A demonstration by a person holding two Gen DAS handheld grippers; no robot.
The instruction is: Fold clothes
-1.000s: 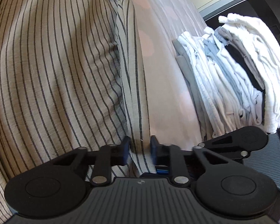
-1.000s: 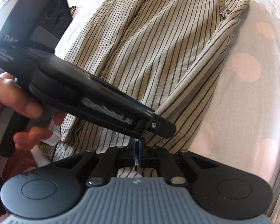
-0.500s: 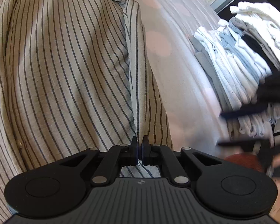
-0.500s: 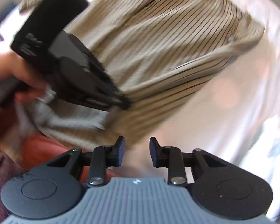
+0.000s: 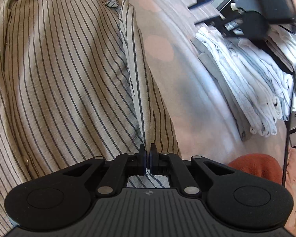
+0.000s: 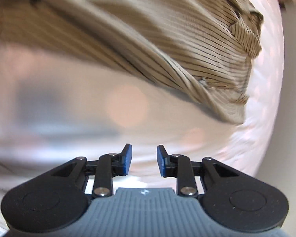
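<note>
**Striped shirt part-folded**

Striped shirt (image 5: 55, 75) is spread on the bed (image 5: 187, 90), one side turned in. Its hem is pinched by the left tool (image 5: 147, 159); the right tool (image 6: 142, 161) is parted, empty. Further folds remain.

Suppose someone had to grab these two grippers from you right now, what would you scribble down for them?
Left gripper: shut on the striped shirt's bottom edge.
Right gripper: open, nothing between its pads, over bare bedsheet beside the shirt.
Shirt lies spread on the sheet, collar at the far end, one sleeve folded along its side. Stack of folded clothes sits alongside.
Done: sleeve tucked, hem gripped on one side.
Left: grip with the right gripper, fold the shirt, probably add it to the stack.
</note>
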